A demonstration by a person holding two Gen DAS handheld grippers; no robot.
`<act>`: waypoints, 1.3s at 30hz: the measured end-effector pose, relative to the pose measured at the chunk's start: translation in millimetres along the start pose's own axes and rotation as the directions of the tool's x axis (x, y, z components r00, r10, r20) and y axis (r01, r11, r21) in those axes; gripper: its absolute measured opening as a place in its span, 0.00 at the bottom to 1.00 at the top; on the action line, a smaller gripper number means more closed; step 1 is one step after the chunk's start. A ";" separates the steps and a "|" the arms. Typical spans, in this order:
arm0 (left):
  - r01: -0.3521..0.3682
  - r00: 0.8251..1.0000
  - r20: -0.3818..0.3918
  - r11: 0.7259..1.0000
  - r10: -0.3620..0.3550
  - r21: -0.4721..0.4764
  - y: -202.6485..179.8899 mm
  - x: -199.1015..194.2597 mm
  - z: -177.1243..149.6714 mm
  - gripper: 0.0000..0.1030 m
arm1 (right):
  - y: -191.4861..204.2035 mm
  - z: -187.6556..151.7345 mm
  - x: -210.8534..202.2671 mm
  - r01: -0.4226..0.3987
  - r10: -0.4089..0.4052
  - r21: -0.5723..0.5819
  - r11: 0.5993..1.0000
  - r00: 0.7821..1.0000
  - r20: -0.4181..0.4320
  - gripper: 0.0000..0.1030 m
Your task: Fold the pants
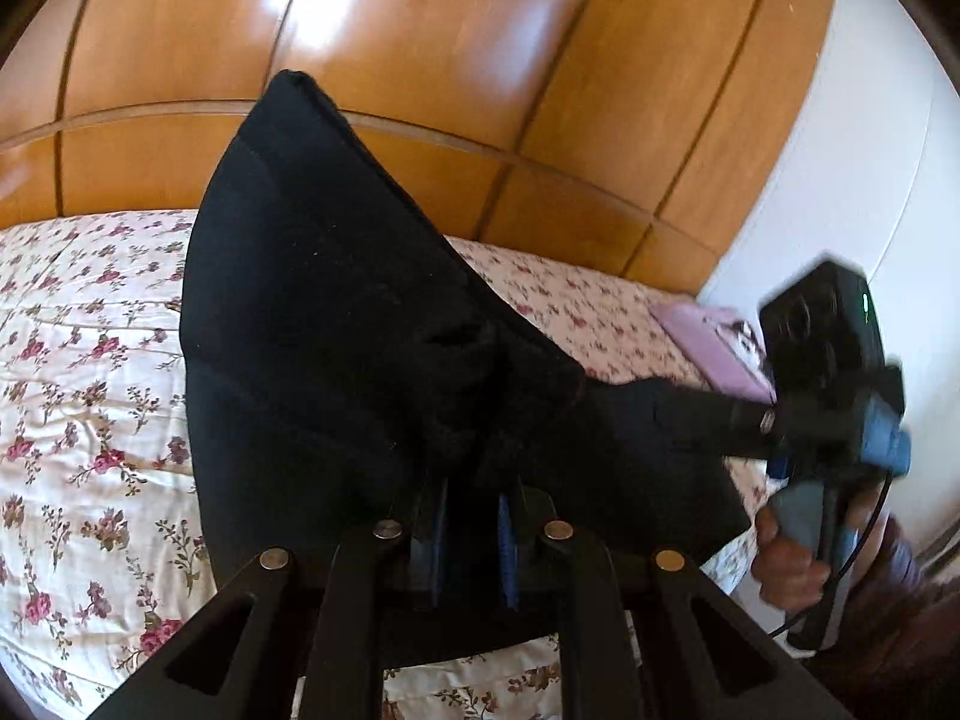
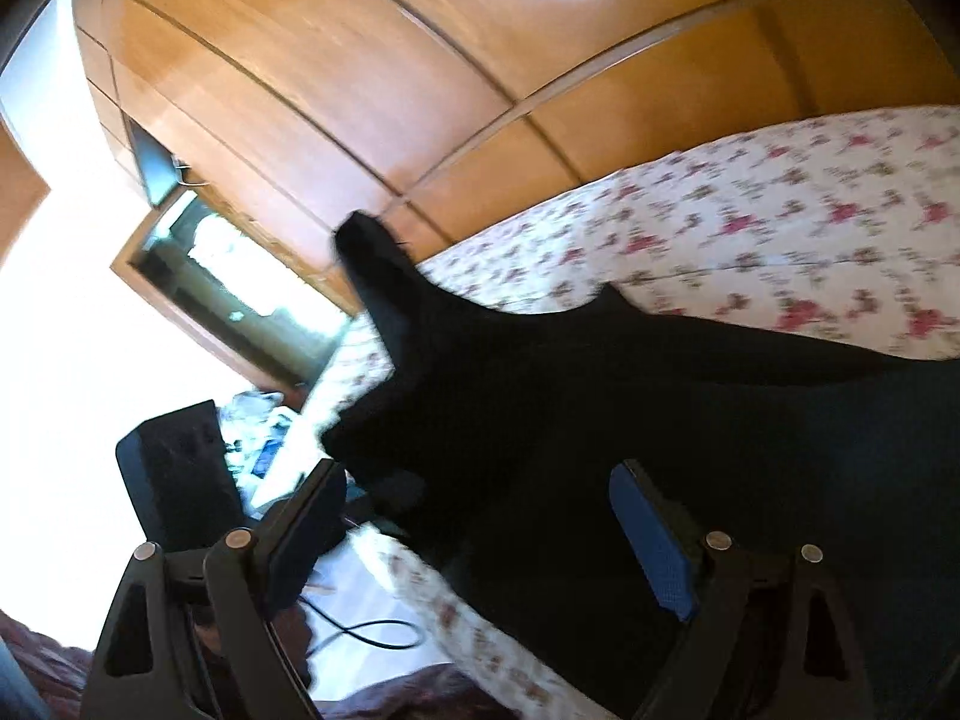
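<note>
Left hand-held gripper [image 1: 474, 516] pinches the black pants [image 1: 336, 312] off the bed [image 1: 90, 360]; your right hand-held gripper [image 2: 480, 534] gapes wide, cloth between. No fold done yet.

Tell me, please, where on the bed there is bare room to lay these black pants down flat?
The widest free patch is the floral bedspread left of the lifted pants, running back to the wooden wardrobe. A narrower strip lies behind the pants. Crowded: the right corner near the white wall, with the lilac item and the right gripper.
</note>
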State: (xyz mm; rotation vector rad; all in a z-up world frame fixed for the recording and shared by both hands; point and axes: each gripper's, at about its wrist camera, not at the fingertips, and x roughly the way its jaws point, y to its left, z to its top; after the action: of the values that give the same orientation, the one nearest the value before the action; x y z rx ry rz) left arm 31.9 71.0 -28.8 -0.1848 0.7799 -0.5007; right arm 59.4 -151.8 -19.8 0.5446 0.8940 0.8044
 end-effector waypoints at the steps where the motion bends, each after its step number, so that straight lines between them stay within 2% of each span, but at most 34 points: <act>1: -0.004 1.000 -0.006 1.000 0.004 0.007 -1.7 1.6 -0.5 0.13 | 0.9 3.0 4.1 -0.004 0.004 0.002 1.000 1.000 -0.006 0.89; 6: -0.040 0.999 -0.034 0.998 0.042 0.054 -16.4 9.1 -1.3 0.13 | -0.8 13.1 22.8 -0.052 0.054 0.041 0.998 0.998 -0.037 0.89; 11: -0.059 0.997 -0.051 0.995 0.063 0.080 -23.9 18.8 0.0 0.13 | -6.7 21.7 29.6 -0.067 0.071 0.077 0.995 0.996 -0.045 0.90; 24: -0.084 0.992 -0.078 0.987 0.095 0.137 -41.3 33.7 4.9 0.13 | -3.4 52.0 63.1 -0.029 0.031 0.020 0.999 0.992 -0.119 0.90; 33: -0.081 0.992 -0.081 0.987 0.093 0.137 -39.5 33.9 5.2 0.13 | 4.9 51.2 82.9 -0.005 0.000 -0.032 0.999 0.988 -0.154 0.89; 35: -0.082 0.992 -0.082 0.987 0.094 0.138 -39.4 33.5 5.4 0.13 | 6.9 49.7 89.8 0.003 -0.011 -0.049 0.999 0.986 -0.169 0.86; 37: -0.084 0.992 -0.082 0.987 0.096 0.138 -39.2 33.3 5.3 0.13 | 9.1 47.5 95.1 0.006 -0.020 -0.072 0.997 0.983 -0.183 0.79; 38: -0.086 0.992 -0.081 0.986 0.098 0.140 -39.2 33.2 5.4 0.13 | 9.9 46.5 98.0 0.011 -0.027 -0.083 0.996 0.982 -0.188 0.73; 39: -0.086 0.992 -0.081 0.986 0.098 0.141 -39.4 32.9 5.2 0.13 | 11.5 44.8 100.2 0.031 -0.052 -0.110 0.993 0.980 -0.191 0.62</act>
State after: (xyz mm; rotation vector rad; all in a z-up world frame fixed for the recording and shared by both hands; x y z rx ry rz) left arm 41.0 20.3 -32.4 0.0014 0.8322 -0.4749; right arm 130.6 -68.8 -34.8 0.3571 1.0316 0.8718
